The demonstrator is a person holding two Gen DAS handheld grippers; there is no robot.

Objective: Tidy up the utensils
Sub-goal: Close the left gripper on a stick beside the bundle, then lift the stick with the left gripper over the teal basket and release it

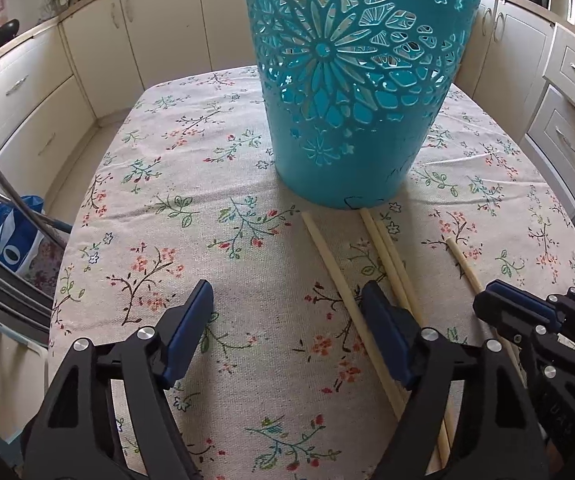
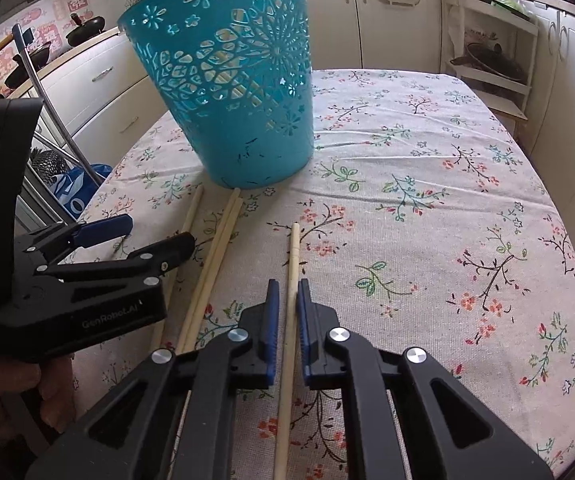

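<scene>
a: how far along is the sorting?

b: partly done, i'd judge. the tall teal plastic basket with flower cut-outs (image 2: pixel 227 92) stands on the floral-cloth tabletop (image 2: pixel 427 184), toward its far edge, and pale sticks show through the holes, so some seem to be inside already.

a: what is left?

b: four pale wooden chopsticks lie on the cloth on the near side of the basket. a single one (image 1: pixel 329 264), then a touching pair (image 1: pixel 387 256) whose far tips reach the basket's foot, then the lone chopstick (image 2: pixel 293 272) toward the right edge.

a: and the grippers?

b: the right gripper (image 2: pixel 287 300) has its jaws narrow around that lone chopstick, pads just beside it; i can't tell if they grip. the left gripper (image 1: pixel 287 300) hovers with jaws wide and empty, over the single one.
</scene>
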